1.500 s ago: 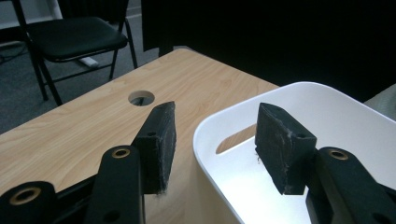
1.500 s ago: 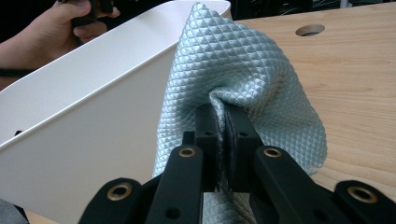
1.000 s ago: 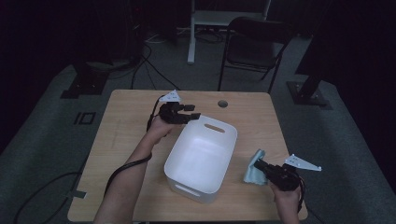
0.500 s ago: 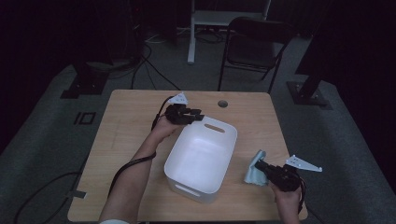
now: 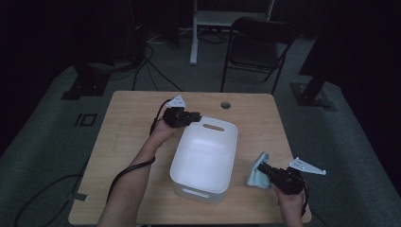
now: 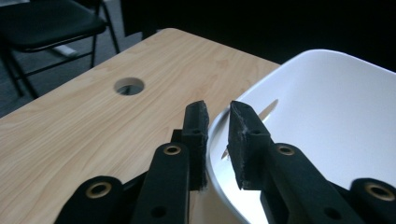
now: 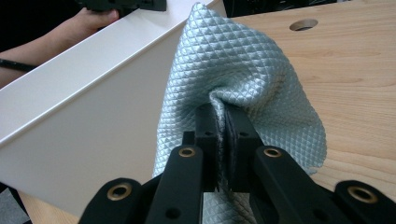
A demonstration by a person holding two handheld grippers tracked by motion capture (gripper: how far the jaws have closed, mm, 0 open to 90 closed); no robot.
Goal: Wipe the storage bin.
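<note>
A white plastic tub (image 5: 203, 156) stands in the middle of the wooden table (image 5: 127, 127). My left gripper (image 5: 191, 116) is at the tub's far left corner. In the left gripper view its jaws (image 6: 217, 109) straddle the tub's rim (image 6: 327, 116), one pad outside and one inside; they have just been closing and press on the rim. To the right of the tub, my right gripper (image 5: 262, 168) is shut on a fold of a light blue quilted cloth (image 5: 255, 176). That cloth (image 7: 233, 60) hangs beside the tub's outer wall (image 7: 84, 93).
A round cable hole (image 5: 225, 105) is cut in the far part of the table, just beyond the tub. A black folding chair (image 5: 265, 38) stands behind the table. A cable trails from the left hand over the near left table edge.
The left gripper's jaws have narrowed onto the tub's rim at the far left corner. The right gripper and the cloth have stayed where they were.
</note>
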